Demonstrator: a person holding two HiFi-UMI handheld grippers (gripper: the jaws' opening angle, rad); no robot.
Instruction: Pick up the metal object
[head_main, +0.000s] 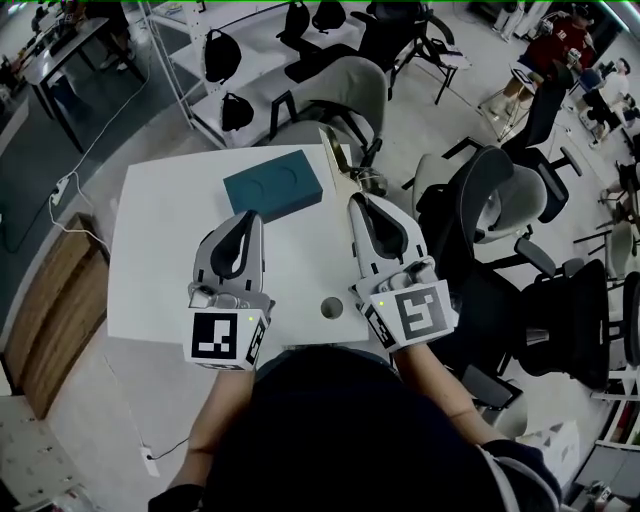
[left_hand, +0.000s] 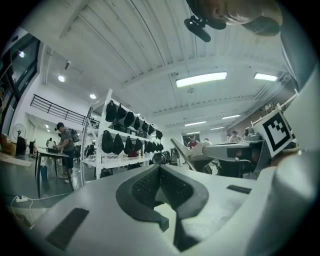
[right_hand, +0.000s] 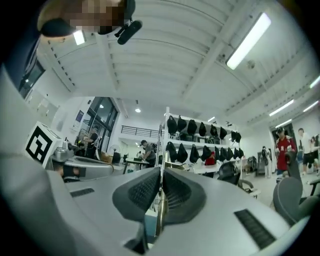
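Observation:
The metal object (head_main: 340, 163) is a long, thin, pointed strip that sticks out past the tips of my right gripper (head_main: 357, 200). That gripper is shut on it and holds it above the white table (head_main: 160, 250). In the right gripper view the strip (right_hand: 160, 200) stands edge-on between the dark pads (right_hand: 142, 192) of the gripper (right_hand: 161, 172). My left gripper (head_main: 250, 218) hovers beside it, to the left, and appears shut with nothing in it. From the left gripper view (left_hand: 160, 167) the metal object (left_hand: 181, 151) shows off to the right. Both grippers tilt upward.
A teal box (head_main: 272, 184) lies on the table ahead of the grippers. A round cable hole (head_main: 331, 307) sits near the table's front edge. Several office chairs (head_main: 500, 210) crowd the right side, one grey chair (head_main: 340, 100) stands behind, and a white rack with black bags (head_main: 215, 60) is farther back.

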